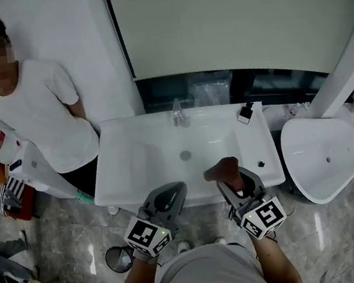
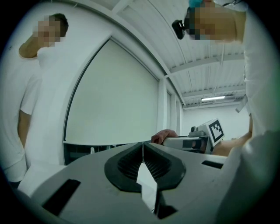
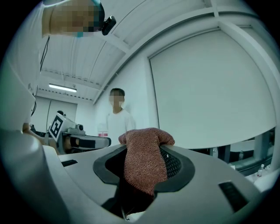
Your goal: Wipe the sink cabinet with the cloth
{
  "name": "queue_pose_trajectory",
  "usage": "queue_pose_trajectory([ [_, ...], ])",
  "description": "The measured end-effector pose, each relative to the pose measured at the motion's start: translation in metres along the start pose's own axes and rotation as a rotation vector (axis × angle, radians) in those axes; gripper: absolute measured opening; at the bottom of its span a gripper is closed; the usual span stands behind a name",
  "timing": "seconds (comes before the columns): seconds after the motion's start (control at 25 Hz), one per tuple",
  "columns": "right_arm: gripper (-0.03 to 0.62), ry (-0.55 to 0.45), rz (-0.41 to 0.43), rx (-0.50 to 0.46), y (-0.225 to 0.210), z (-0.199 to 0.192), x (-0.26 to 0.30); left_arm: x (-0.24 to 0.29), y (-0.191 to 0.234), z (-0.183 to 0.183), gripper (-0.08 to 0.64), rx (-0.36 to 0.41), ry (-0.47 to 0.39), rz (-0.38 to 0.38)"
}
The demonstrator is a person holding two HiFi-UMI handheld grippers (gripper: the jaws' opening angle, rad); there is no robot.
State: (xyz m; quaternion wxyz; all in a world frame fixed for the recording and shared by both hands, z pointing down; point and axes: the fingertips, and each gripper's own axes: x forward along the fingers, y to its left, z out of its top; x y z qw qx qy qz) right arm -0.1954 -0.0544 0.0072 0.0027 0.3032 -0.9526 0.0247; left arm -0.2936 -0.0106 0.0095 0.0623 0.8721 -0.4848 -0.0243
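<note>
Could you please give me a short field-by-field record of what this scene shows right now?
Left hand: left tool, jaws together, empty, by the sink front edge
Right hand: right tool, shut on a reddish-brown cloth
Cloth position: over the sink's front rim; contact cannot be told
Fixtures: faucet at the back, drain in the middle
Bystander: person in a white shirt, left of the sink
Also: second basin, white, at right
</note>
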Motion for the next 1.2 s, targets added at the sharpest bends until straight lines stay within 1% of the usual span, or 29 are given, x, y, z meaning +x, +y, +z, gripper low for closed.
queue_pose_trajectory([
  [0.12, 0.155, 0.006, 0.002, -0.017, 0.002, 0.001, 0.002, 0.001, -0.001, 0.001, 0.014, -0.001, -0.004, 0.000],
  [0.24, 0.155, 0.041, -0.005, -0.045, 0.003, -0.006, 0.004, 0.001, -0.002, 0.002, 0.014, -0.003, -0.008, -0.002],
  [0.44, 0.155, 0.016, -0.003, -0.002, 0.003, -0.004, 0.003, 0.000, -0.001, 0.002, 0.014, -0.008, -0.010, 0.002],
  [0.64, 0.155, 0.013, -0.015, 0.002, 0.002, -0.004, -0.003, -0.003, -0.004, 0.002, 0.014, -0.026, -0.014, 0.000],
  [0.92, 0.155, 0.011, -0.026, -0.007, 0.008, -0.006, -0.007, -0.009, -0.012, 0.002, 0.014, -0.025, -0.018, -0.016],
  [1.2, 0.155, 0.019, -0.033, 0.003, 0.022, -0.011, -0.012, -0.019, -0.016, -0.001, 0.014, -0.027, -0.004, -0.029],
])
